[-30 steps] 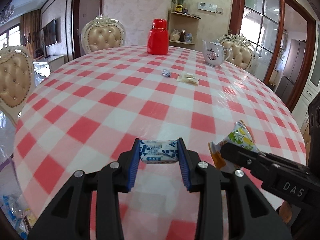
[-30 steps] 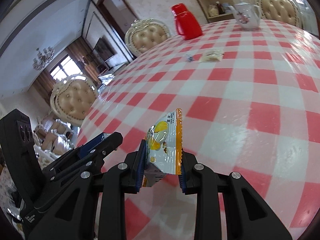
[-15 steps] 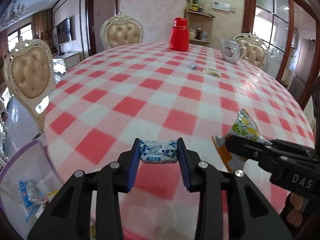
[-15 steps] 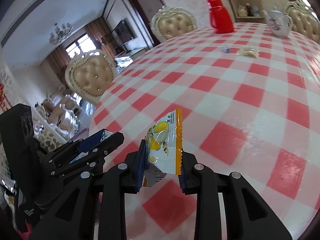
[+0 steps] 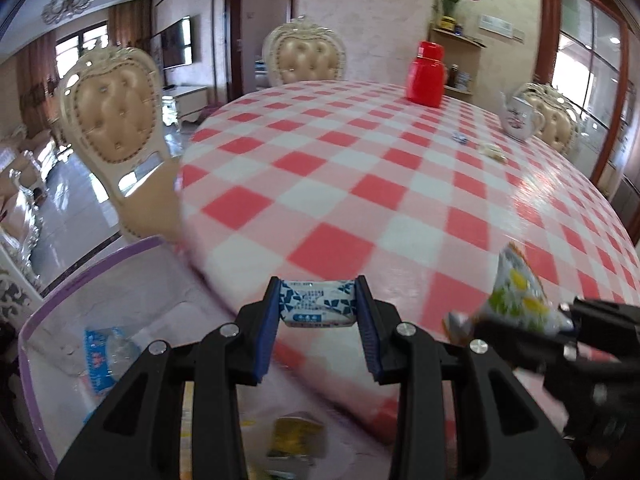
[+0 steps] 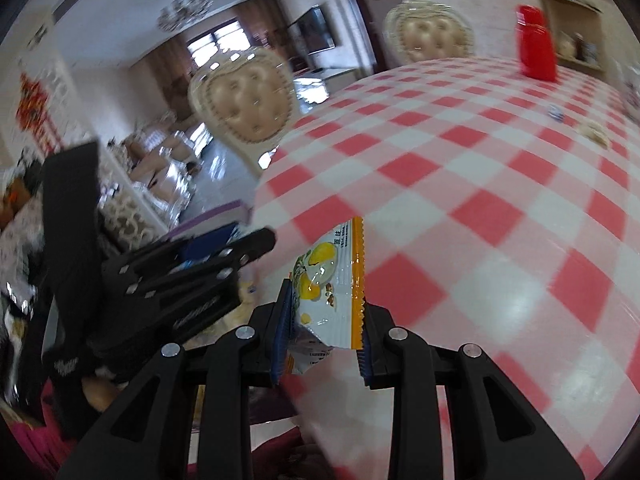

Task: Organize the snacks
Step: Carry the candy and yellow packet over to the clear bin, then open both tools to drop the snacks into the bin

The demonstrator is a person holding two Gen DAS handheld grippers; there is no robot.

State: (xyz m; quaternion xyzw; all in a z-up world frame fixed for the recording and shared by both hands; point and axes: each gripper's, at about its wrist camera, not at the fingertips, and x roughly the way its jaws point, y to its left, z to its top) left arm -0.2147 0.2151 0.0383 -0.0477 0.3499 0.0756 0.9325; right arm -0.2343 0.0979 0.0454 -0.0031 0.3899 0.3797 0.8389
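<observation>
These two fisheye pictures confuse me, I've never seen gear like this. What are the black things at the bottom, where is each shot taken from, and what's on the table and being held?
There is no robot here. A person carries one pair of black tongs in each hand, and a camera on each looks forward along its fingers.

The left tongs grip a blue-and-white snack packet. The right tongs grip a yellow-and-white snack bag; each picture also catches the other tongs at its side.

Ahead lies a round table in a red-checked cloth. On it stand a red jar and a white teapot, with two small wrapped snacks nearby.

Beside the table, lower left, is a purple-rimmed bin with snacks already inside.
</observation>
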